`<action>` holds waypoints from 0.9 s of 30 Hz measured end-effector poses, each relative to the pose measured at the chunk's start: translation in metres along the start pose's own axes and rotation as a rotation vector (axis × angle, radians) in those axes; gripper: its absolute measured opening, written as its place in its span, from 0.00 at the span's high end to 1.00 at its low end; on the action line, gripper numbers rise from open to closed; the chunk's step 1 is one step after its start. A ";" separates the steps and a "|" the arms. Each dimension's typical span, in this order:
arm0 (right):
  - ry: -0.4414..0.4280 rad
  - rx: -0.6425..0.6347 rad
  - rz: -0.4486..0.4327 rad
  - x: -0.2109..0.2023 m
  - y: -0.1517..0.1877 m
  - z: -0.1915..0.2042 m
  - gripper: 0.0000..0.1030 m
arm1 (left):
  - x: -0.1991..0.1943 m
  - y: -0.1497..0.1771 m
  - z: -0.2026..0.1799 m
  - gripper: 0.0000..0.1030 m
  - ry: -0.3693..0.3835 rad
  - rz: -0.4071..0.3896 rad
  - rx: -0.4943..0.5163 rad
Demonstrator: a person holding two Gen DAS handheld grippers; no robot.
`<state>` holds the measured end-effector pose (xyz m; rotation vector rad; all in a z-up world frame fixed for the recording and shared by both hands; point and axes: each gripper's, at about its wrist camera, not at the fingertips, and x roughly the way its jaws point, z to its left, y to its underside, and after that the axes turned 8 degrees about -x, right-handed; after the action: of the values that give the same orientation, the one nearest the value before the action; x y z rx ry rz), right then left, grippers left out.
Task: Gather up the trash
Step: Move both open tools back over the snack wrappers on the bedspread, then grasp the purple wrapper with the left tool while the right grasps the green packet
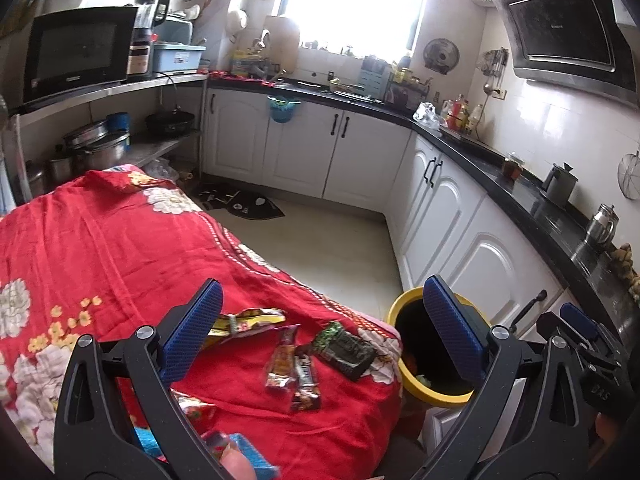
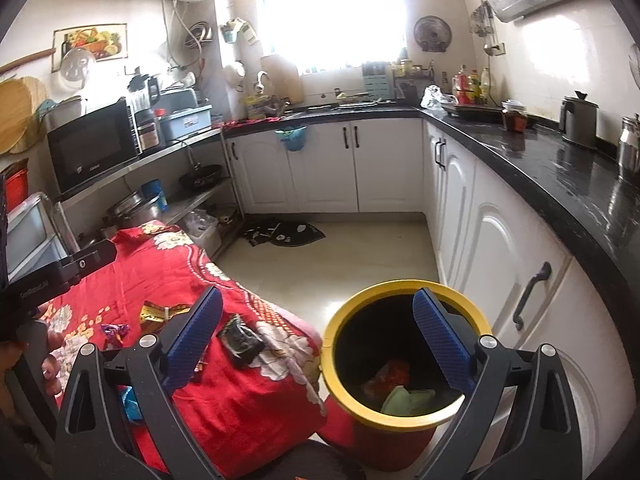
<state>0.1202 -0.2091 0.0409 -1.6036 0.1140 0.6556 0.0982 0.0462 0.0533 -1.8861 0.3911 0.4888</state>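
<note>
Fingers spread wide on both — left gripper above wrappers, right gripper over the bin.

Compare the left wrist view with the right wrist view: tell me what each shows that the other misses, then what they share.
Only the left wrist view shows the two snack bar wrappers side by side on the cloth. Only the right wrist view shows the trash lying in the bin, red and pale green, and the framed fruit picture. Both show the red floral cloth, the dark green packet, the yellow-rimmed bin and open hand-held grippers.
</note>
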 end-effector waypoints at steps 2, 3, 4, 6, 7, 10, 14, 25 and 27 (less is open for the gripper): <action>-0.014 -0.010 0.001 0.001 -0.001 0.006 0.09 | -0.001 -0.001 0.005 0.10 -0.007 -0.001 -0.006; -0.021 -0.015 0.001 0.002 -0.001 0.010 0.09 | -0.003 -0.002 0.009 0.10 -0.014 -0.003 -0.011; -0.027 -0.020 0.001 0.003 -0.002 0.013 0.09 | -0.004 -0.002 0.013 0.10 -0.020 -0.006 -0.017; -0.042 -0.033 0.006 0.005 -0.002 0.020 0.09 | -0.006 -0.002 0.019 0.10 -0.032 -0.009 -0.026; -0.050 -0.038 0.007 0.006 -0.002 0.024 0.09 | -0.007 -0.002 0.024 0.10 -0.038 -0.011 -0.033; -0.076 -0.057 0.019 0.011 -0.003 0.036 0.09 | -0.010 -0.003 0.035 0.10 -0.058 -0.017 -0.053; -0.106 -0.085 0.032 0.017 -0.005 0.051 0.09 | -0.014 -0.005 0.053 0.10 -0.089 -0.024 -0.081; -0.181 -0.170 0.104 0.044 0.003 0.086 0.09 | -0.015 -0.001 0.104 0.10 -0.187 -0.010 -0.144; -0.193 -0.185 0.118 0.050 0.004 0.092 0.09 | -0.014 0.002 0.114 0.10 -0.209 -0.002 -0.157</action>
<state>0.1288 -0.1086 0.0136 -1.7098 0.0056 0.9308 0.0681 0.1524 0.0229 -1.9624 0.2178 0.7255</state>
